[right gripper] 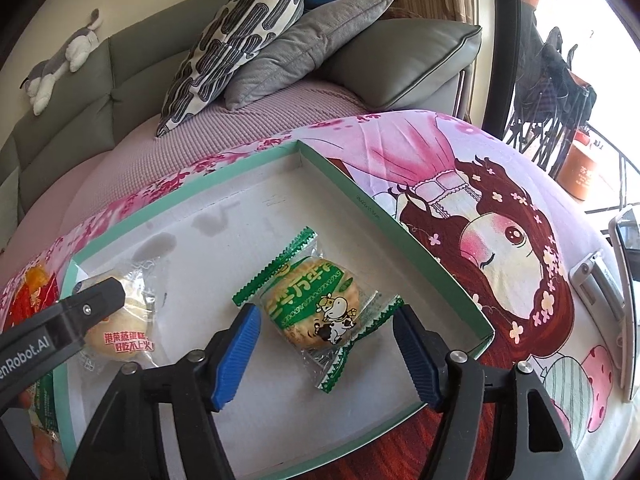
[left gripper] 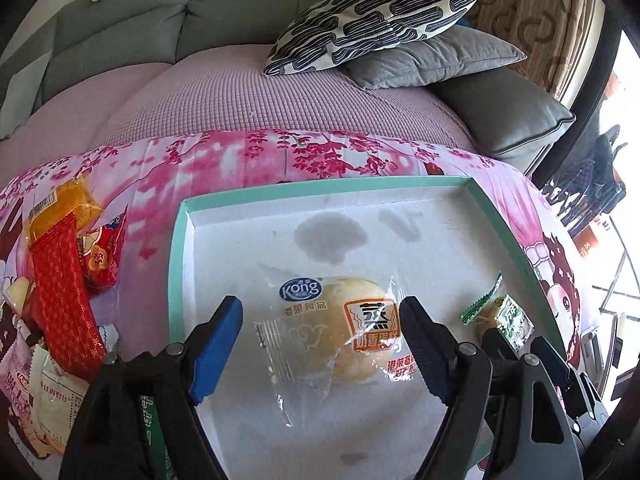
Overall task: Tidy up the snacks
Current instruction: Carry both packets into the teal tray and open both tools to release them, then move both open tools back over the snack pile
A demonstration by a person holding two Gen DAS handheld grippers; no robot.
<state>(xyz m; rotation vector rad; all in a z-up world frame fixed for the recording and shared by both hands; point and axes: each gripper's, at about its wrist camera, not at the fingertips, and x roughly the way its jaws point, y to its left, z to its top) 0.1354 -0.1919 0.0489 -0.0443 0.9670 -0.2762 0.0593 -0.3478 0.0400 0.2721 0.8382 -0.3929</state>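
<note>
Jaws of the left gripper (left gripper: 322, 322) stand apart, released, straddling a clear-wrapped steamed cake (left gripper: 340, 328) that lies flat on the tray floor; neither pad presses the wrapper. Right gripper (right gripper: 326, 330) likewise released, blue pads either side of a green-wrapped rice cracker (right gripper: 316, 306), not squeezing it, though the wrapper's right crimped end reaches close to the right pad.

Both snacks sit in the near half of a shallow mint-rimmed tray (left gripper: 182, 240) with a white floor, cake left, cracker right, well apart. Two grey stains mark the far floor. Far half of the tray is bare, so there is open room beyond both snacks. In the right wrist view the tray's right wall runs just beside the cracker and the near-right corner sits close to the right jaw. In the left wrist view the left wall is just beside the left jaw.

Left of the tray, on the pink floral cloth (left gripper: 248, 156), a pile of snacks: long red packet (left gripper: 60, 292), orange packet (left gripper: 76, 204), small red pouch (left gripper: 102, 268), pale packets (left gripper: 52, 400) nearest. Phone (right gripper: 596, 284) lies on the cloth right of the tray.

Beyond: sofa with patterned cushion (left gripper: 372, 20), grey cushion (left gripper: 436, 58), plush toy (right gripper: 64, 58) on the backrest.

Both grippers tilt steeply down at the tray, side by side; the left one's arm shows at the left edge of the right wrist view.
</note>
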